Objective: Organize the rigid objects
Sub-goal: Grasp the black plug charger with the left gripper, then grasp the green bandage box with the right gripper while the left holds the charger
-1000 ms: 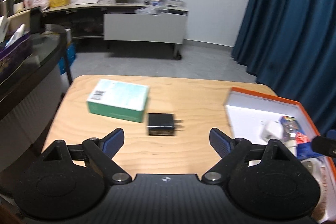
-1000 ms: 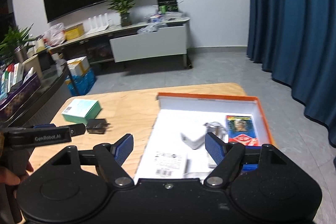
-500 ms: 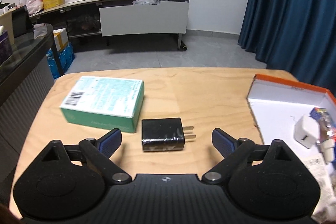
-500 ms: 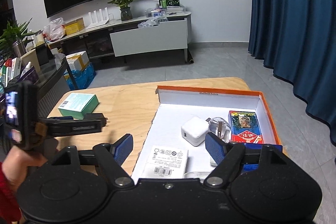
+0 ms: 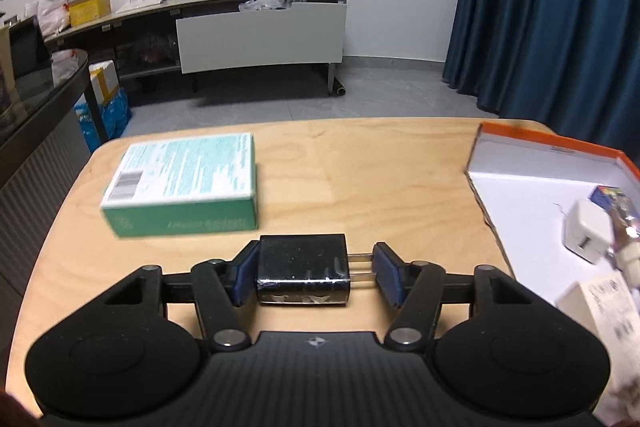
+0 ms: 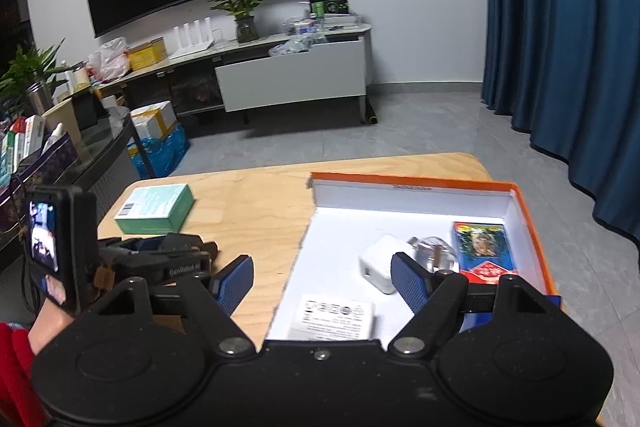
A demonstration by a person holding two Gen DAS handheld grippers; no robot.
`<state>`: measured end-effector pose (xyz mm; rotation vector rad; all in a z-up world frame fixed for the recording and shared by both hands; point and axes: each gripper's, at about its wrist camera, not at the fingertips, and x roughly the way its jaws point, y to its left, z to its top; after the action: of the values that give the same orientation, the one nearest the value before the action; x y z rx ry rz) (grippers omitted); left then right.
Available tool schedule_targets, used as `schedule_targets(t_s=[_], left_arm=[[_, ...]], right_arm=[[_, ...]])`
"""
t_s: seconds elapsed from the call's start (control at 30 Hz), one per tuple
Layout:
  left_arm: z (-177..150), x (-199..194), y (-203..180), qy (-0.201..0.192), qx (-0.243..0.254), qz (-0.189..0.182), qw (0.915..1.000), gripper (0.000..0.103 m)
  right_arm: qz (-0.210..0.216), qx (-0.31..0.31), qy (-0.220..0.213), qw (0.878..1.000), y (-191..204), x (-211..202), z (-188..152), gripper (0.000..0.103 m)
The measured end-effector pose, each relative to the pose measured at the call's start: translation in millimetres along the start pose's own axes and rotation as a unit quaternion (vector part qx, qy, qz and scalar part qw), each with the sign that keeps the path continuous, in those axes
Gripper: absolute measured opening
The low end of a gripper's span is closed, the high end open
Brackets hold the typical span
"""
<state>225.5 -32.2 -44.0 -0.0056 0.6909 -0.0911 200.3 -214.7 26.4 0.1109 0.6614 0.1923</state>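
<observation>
Black charger, between closing left fingers

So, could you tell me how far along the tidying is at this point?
Partly done. The orange-rimmed white box already holds a white charger cube, a clear plug, a red-and-blue packet and a labelled white carton. In hand: the left claw is closing around the black plug adapter. Left on the wooden table: the green-and-white carton.

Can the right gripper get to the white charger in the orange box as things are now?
Probably yes: the right gripper is open above the orange box, and nothing covers the white charger just ahead.
</observation>
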Motion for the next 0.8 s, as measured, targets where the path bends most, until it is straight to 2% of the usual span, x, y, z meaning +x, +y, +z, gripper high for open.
schedule_targets(t_s=[0.13,0.23,0.37,0.5,0.6,0.7,0.8], left_arm=[[-13,-31,9,-0.01,-0.009,-0.002,0.9999,0.061],[-19,-52,20,-0.021,-0.028,0.004,0.9994,0.061],[-27,-77,42,-0.025,-0.056,0.017,0.9979,0.061],[-33,-94,57,-0.032,-0.073,0.031,0.9963,0.061],[-36,-96,65,-0.032,-0.084,0.034,0.9954,0.061],[-39,-94,69,-0.033,-0.081,0.038,0.9954,0.061],[-40,-92,74,-0.035,-0.087,0.036,0.9949,0.061]], right_arm=[[0.045,-0.041,0.013,0.998,20,9,5,0.091],[0.077,-0.087,0.02,0.993,43,22,12,0.096],[0.11,-0.133,0.024,0.985,78,51,32,0.097],[0.109,-0.137,0.037,0.984,107,99,61,0.097],[0.09,-0.141,0.048,0.985,130,141,81,0.097],[0.084,-0.156,0.061,0.982,150,179,94,0.097],[0.073,-0.182,0.056,0.979,165,208,99,0.097]])
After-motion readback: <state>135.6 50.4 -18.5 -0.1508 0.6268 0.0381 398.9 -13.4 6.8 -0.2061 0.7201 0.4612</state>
